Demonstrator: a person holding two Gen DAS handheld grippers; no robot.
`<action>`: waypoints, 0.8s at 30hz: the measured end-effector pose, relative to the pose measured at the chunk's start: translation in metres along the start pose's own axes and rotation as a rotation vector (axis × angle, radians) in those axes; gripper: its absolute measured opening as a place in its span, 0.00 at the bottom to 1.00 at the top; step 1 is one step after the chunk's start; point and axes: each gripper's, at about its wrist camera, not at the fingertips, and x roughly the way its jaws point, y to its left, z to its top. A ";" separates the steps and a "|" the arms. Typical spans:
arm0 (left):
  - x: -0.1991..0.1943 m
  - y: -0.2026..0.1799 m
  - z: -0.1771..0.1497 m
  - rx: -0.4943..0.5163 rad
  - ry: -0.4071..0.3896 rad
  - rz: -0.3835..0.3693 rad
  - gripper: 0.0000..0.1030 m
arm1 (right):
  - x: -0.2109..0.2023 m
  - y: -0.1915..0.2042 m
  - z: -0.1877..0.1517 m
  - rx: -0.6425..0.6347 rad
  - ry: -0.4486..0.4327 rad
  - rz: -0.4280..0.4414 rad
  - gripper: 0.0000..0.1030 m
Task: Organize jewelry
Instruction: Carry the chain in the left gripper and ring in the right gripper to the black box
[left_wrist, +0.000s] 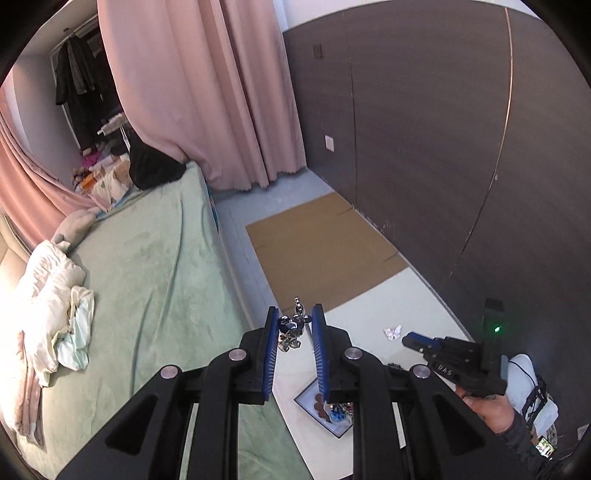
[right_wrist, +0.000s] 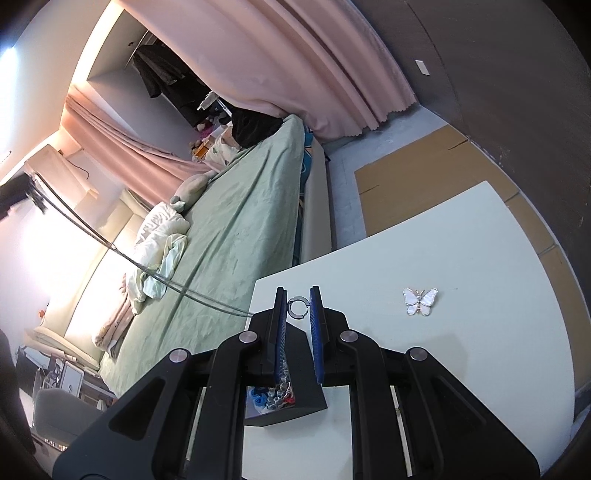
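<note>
Above the smooth white table (right_wrist: 461, 258), left jaws grip a glittering brooch (left_wrist: 291, 328), right jaws a round metal hoop (right_wrist: 297, 307).

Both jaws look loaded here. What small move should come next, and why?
Probably lower the left gripper toward the open jewelry box and let go there. It holds a silver, dark-stoned piece above the white table, while the right gripper holds a small ring. The butterfly brooch lies loose on the table, so a hand must be freed first.
</note>
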 end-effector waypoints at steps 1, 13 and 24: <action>-0.005 0.000 0.002 0.001 -0.007 0.001 0.15 | 0.001 0.001 0.000 -0.002 0.001 0.001 0.13; -0.029 0.003 0.002 -0.003 -0.029 0.016 0.15 | 0.008 0.011 -0.005 -0.029 0.024 0.014 0.13; 0.038 0.003 -0.034 -0.027 0.057 -0.020 0.15 | 0.010 0.017 -0.009 -0.049 0.041 0.029 0.13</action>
